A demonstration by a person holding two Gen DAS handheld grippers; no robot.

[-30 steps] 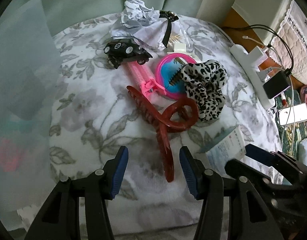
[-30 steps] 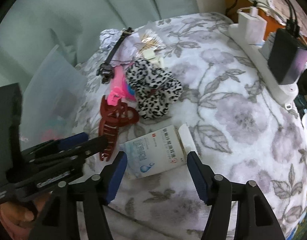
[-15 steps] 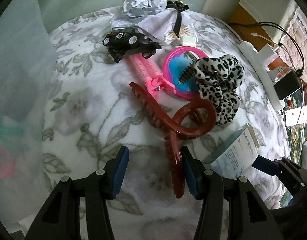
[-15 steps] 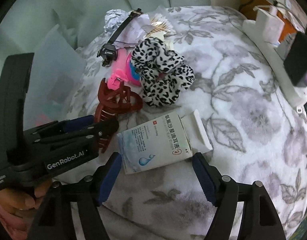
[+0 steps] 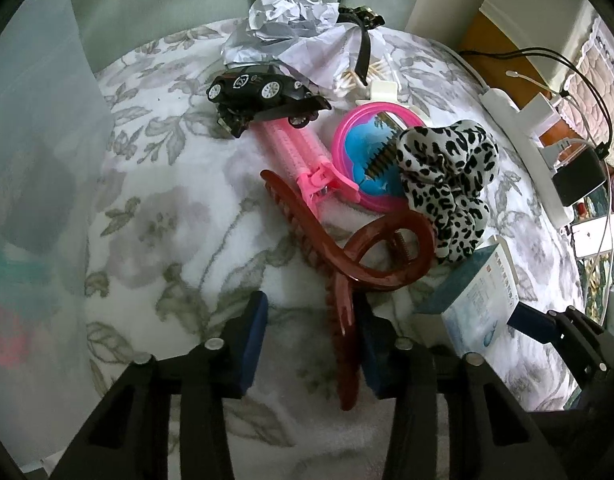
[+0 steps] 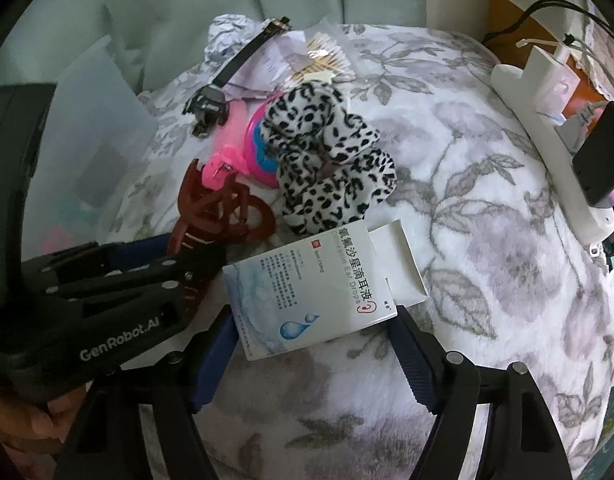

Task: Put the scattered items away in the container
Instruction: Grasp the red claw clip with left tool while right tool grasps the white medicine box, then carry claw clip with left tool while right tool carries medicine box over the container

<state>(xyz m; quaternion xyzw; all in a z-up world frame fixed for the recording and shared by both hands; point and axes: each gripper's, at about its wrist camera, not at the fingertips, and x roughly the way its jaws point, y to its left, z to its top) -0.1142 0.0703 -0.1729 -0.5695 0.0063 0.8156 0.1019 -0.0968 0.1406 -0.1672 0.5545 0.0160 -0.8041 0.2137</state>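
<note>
container (image 5: 39, 152): translucent bin at far left edge, on the floral blanket (image 5: 167, 216); blurred coloured contents inside, can't identify.
left gripper (image 5: 307, 336): jaws apart, nothing clamped. Long toothed leg of the red-brown claw clip (image 5: 347, 264) runs between the pads, hugging the right pad (image 5: 373, 354); contact can't be confirmed.
claw clip: lying flat, loop end up against the leopard scrunchie (image 5: 447, 184), pink clip (image 5: 307, 160) touching its other arm.
rest of pile: toy car (image 5: 263, 88), pink round mirror (image 5: 371, 160), crumpled paper (image 5: 283, 8) further back, all still out of the bin.
ear-drops box (image 6: 311, 288): flat on blanket just right of the claw clip, end flap open.
right gripper (image 6: 311, 364): jaws wide, unloaded; box's near edge sits between the pads, no squeeze yet.
step: dual pick, pre-grasp on both sides, my read.
next: likely close left on clip leg, right across box width, then lift and carry left to the bin.
risk: thin clip leg off-centre, may twist; box may crush.
</note>
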